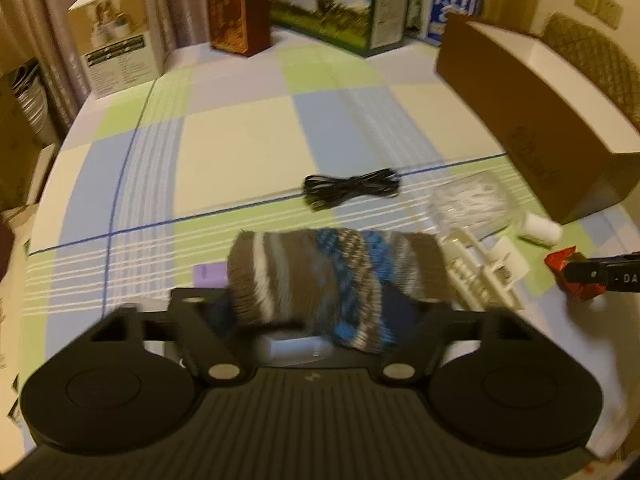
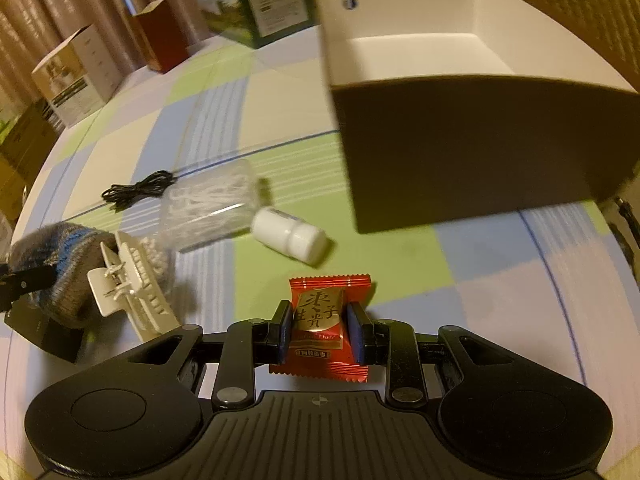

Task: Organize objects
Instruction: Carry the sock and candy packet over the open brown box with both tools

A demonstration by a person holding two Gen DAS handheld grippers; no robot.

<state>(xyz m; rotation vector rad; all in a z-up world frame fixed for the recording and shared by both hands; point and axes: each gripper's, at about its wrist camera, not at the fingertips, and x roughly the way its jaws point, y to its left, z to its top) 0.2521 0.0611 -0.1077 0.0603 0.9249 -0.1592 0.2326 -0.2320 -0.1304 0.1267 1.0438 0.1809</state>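
My left gripper [image 1: 316,312] is shut on a rolled brown, white and blue striped sock [image 1: 336,280], held above the checked tablecloth; the sock hides its fingertips. The sock also shows at the left of the right wrist view [image 2: 60,256]. My right gripper [image 2: 320,330] is shut on a red and gold candy packet [image 2: 320,320], also seen at the right edge of the left wrist view [image 1: 568,272]. A brown open box with a white inside [image 2: 420,40] stands ahead to the right, and shows in the left wrist view [image 1: 532,112].
On the cloth lie a coiled black cable [image 1: 352,188], a clear bag of white cord [image 2: 212,204], a white bottle on its side [image 2: 292,236] and a cream hair claw clip [image 2: 132,284]. Cartons [image 1: 116,40] stand along the far edge.
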